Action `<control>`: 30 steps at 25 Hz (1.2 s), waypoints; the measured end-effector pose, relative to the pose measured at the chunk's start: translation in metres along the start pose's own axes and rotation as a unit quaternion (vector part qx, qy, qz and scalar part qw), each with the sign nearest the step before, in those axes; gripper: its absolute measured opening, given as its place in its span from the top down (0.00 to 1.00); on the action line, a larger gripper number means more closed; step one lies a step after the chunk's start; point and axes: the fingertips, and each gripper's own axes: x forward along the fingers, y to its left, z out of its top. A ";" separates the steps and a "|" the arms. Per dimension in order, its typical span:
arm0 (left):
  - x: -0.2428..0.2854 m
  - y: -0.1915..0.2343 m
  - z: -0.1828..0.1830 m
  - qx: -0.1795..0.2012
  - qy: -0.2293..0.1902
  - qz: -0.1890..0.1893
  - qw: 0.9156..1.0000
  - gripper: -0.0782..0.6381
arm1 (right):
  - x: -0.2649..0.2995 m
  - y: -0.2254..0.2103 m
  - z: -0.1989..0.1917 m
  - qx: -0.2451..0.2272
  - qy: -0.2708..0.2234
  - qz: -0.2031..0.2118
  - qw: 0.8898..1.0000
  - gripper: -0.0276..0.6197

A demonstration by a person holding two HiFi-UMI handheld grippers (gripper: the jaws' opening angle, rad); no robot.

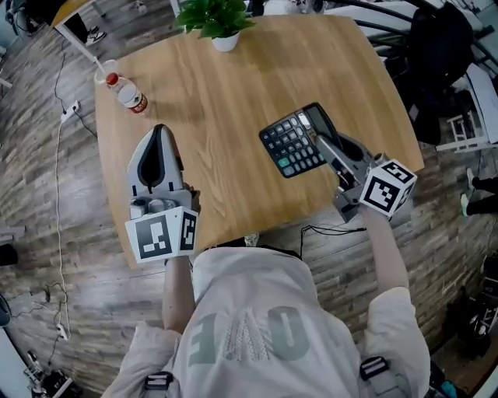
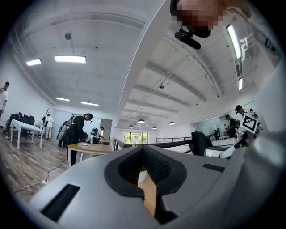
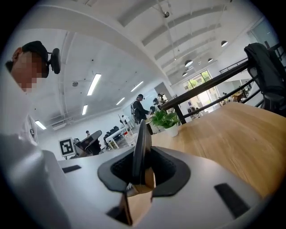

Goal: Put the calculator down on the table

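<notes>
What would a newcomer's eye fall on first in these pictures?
The black desk calculator, clamped in the right gripper over the right part of the light wooden table. Then the green plant in a white pot at the table's far edge, and the clear red-capped bottle near its far left corner.

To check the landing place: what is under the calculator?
The wooden table, near its edge. The right tool grips the calculator, which covers the spot beneath, so contact cannot be judged.
</notes>
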 end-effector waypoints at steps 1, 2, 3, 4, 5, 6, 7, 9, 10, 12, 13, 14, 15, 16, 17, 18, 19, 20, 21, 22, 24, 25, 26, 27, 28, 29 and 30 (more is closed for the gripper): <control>0.005 0.000 -0.007 -0.004 0.010 0.003 1.000 0.88 | 0.008 -0.003 0.000 -0.003 0.011 0.006 1.000 0.82; 0.008 -0.001 -0.015 -0.008 0.018 0.005 1.000 0.88 | 0.017 -0.005 -0.001 -0.007 0.023 0.012 1.000 0.82; 0.011 -0.002 -0.021 -0.012 0.025 0.005 1.000 0.88 | 0.025 -0.007 -0.002 -0.012 0.035 0.019 0.999 0.82; 0.013 -0.003 -0.027 -0.015 0.031 0.004 0.999 0.88 | 0.033 -0.009 -0.004 -0.017 0.047 0.027 0.998 0.82; 0.016 -0.005 -0.033 -0.016 0.036 0.002 0.999 0.88 | 0.041 -0.010 -0.006 -0.024 0.060 0.035 0.997 0.82; 0.019 -0.007 -0.039 -0.017 0.041 0.000 0.999 0.88 | 0.050 -0.011 -0.008 -0.032 0.073 0.045 0.996 0.82; 0.022 -0.008 -0.043 -0.016 0.046 -0.002 0.999 0.88 | 0.058 -0.012 -0.011 -0.040 0.088 0.054 0.994 0.82; 0.025 -0.010 -0.052 -0.018 0.057 -0.003 0.998 0.88 | 0.073 -0.012 -0.018 -0.052 0.120 0.073 0.989 0.82; 0.027 -0.011 -0.056 -0.020 0.062 -0.002 0.998 0.88 | 0.080 -0.012 -0.021 -0.058 0.136 0.082 0.986 0.82; 0.032 -0.012 -0.063 -0.023 0.070 -0.003 0.997 0.88 | 0.095 -0.012 -0.025 -0.074 0.164 0.099 0.979 0.82; 0.036 -0.011 -0.067 -0.024 0.073 -0.003 0.997 0.88 | 0.103 -0.013 -0.026 -0.083 0.177 0.107 0.975 0.82; 0.040 -0.010 -0.070 -0.025 0.077 -0.004 0.997 0.88 | 0.109 -0.014 -0.029 -0.088 0.191 0.115 0.971 0.82; 0.043 -0.010 -0.073 -0.026 0.081 -0.004 0.996 0.88 | 0.115 -0.016 -0.032 -0.091 0.208 0.122 0.966 0.82; 0.045 -0.010 -0.076 -0.027 0.085 -0.004 0.996 0.88 | 0.119 -0.017 -0.037 -0.096 0.227 0.130 0.960 0.82; 0.047 -0.010 -0.079 -0.029 0.089 -0.004 0.996 0.88 | 0.123 -0.018 -0.041 -0.101 0.247 0.137 0.954 0.82; 0.049 -0.010 -0.082 -0.030 0.092 -0.005 0.995 0.88 | 0.126 -0.018 -0.045 -0.107 0.267 0.144 0.947 0.82; 0.051 -0.011 -0.085 -0.032 0.096 -0.006 0.995 0.88 | 0.129 -0.019 -0.049 -0.111 0.287 0.150 0.939 0.82; 0.053 -0.012 -0.089 -0.035 0.099 -0.007 0.994 0.88 | 0.132 -0.020 -0.053 -0.113 0.306 0.156 0.932 0.82; 0.055 -0.013 -0.093 -0.038 0.103 -0.008 0.994 0.88 | 0.135 -0.022 -0.058 -0.113 0.323 0.162 0.926 0.82; 0.057 -0.013 -0.098 -0.042 0.108 -0.008 0.993 0.88 | 0.138 -0.023 -0.062 -0.113 0.339 0.168 0.919 0.82; 0.059 -0.013 -0.109 -0.048 0.117 -0.007 0.992 0.88 | 0.146 -0.026 -0.074 -0.115 0.367 0.182 0.905 0.82; 0.060 -0.012 -0.115 -0.051 0.122 -0.005 0.991 0.88 | 0.151 -0.027 -0.081 -0.116 0.379 0.189 0.898 0.82; 0.060 -0.010 -0.121 -0.054 0.126 -0.003 0.991 0.88 | 0.155 -0.027 -0.088 -0.117 0.392 0.196 0.891 0.82; 0.059 -0.007 -0.127 -0.057 0.132 -0.001 0.990 0.88 | 0.159 -0.026 -0.096 -0.117 0.404 0.203 0.884 0.82; 0.058 -0.005 -0.133 -0.059 0.137 0.001 0.989 0.88 | 0.162 -0.025 -0.105 -0.117 0.416 0.210 0.877 0.82; 0.056 -0.003 -0.138 -0.060 0.142 0.003 0.988 0.88 | 0.165 -0.024 -0.112 -0.116 0.426 0.216 0.871 0.82; 0.056 0.000 -0.142 -0.061 0.146 0.005 0.987 0.88 | 0.168 -0.023 -0.119 -0.113 0.433 0.222 0.866 0.82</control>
